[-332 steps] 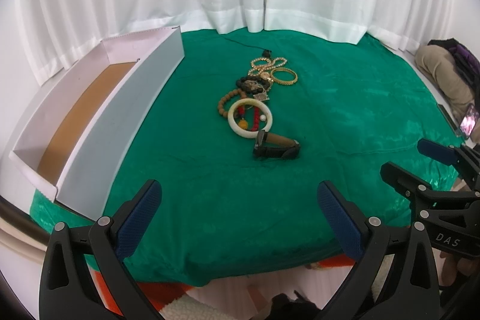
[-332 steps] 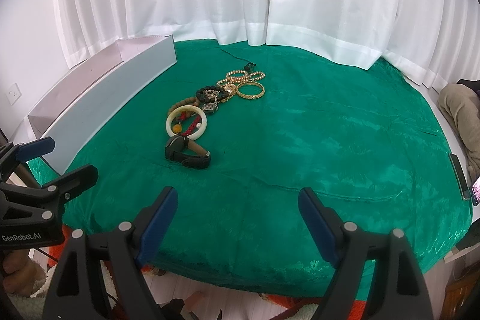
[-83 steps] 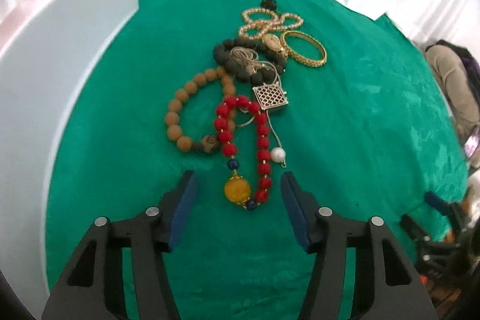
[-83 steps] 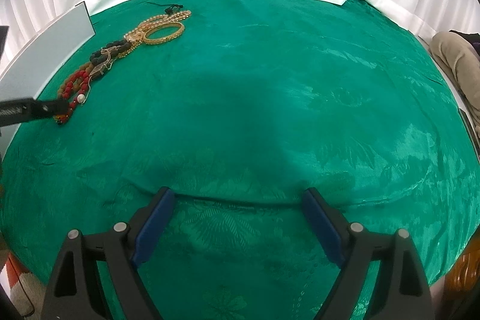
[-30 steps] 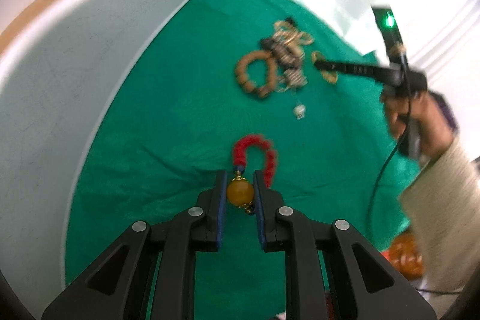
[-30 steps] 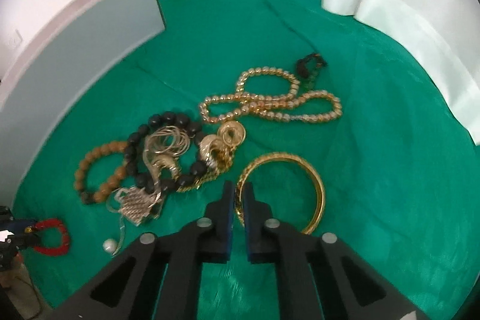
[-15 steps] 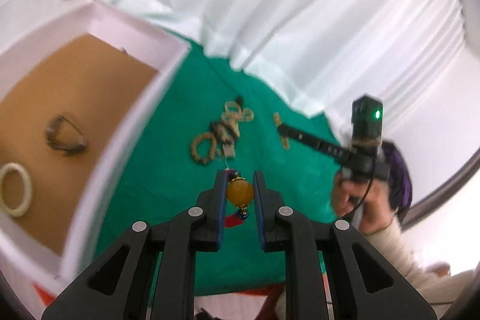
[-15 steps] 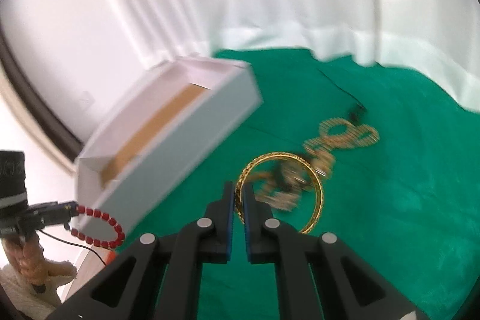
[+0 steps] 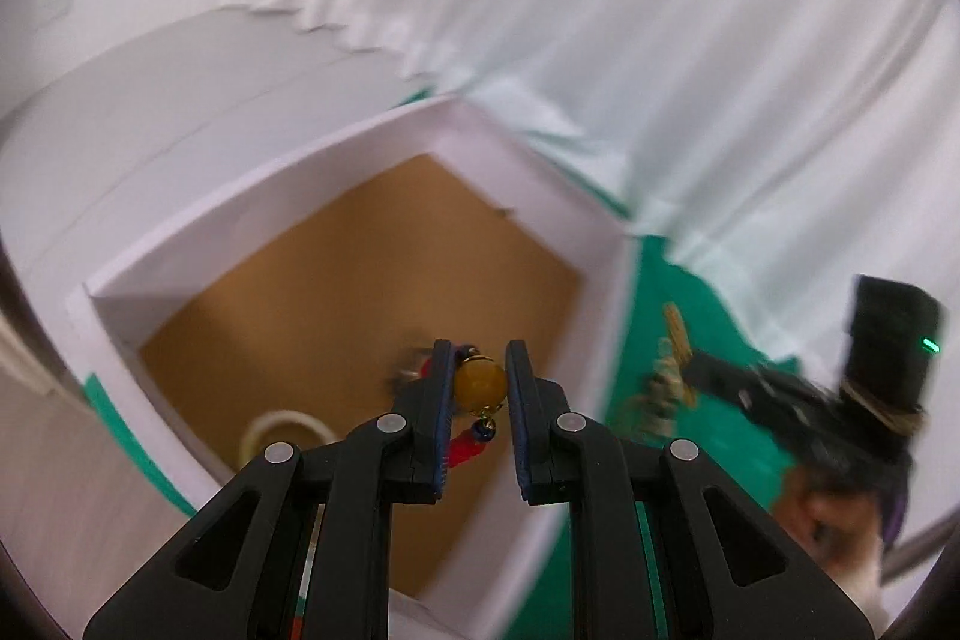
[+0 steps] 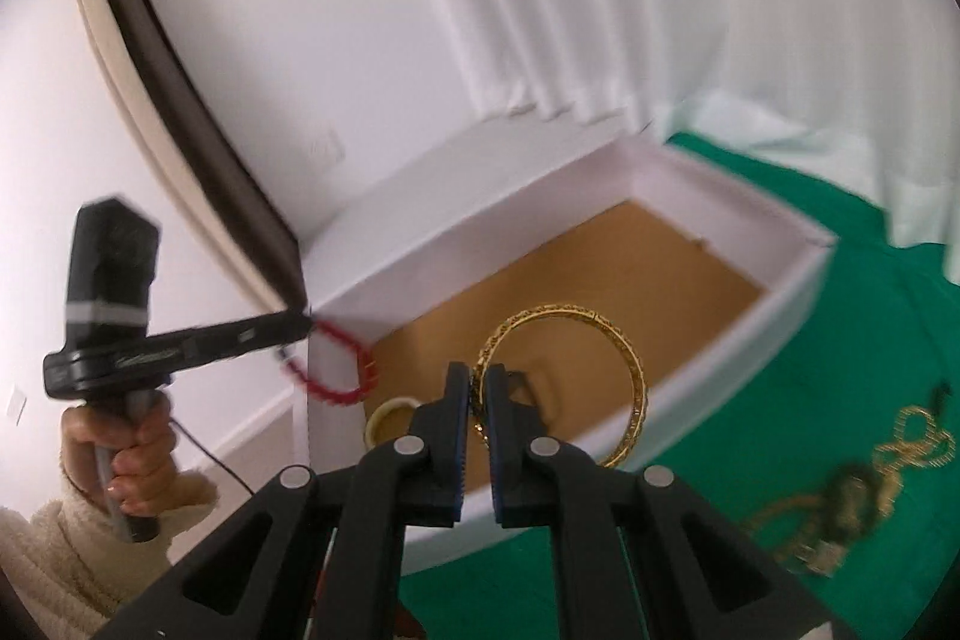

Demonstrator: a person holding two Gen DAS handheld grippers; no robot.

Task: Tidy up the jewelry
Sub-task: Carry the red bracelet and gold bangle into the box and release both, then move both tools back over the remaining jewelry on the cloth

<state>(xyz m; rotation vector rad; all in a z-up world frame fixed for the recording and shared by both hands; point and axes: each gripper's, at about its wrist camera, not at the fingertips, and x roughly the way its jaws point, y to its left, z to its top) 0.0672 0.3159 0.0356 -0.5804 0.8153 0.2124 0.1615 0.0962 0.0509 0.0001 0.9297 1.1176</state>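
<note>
My left gripper is shut on the amber bead of a red bead bracelet, whose red loop hangs below the fingers. It hovers over the brown floor of the white box. My right gripper is shut on the rim of a gold bangle, held upright above the same box. A white bangle lies on the box floor. In the right wrist view the left gripper dangles the red bracelet at the box's near corner.
More gold chains and dark beads lie blurred on the green cloth to the right of the box. A person's hand in a cream sleeve grips the left handle. White curtains hang behind.
Both grippers have risen off the green cloth and swung to the box, each carrying its piece. The jewelry pile has slid out toward the view's edge.
</note>
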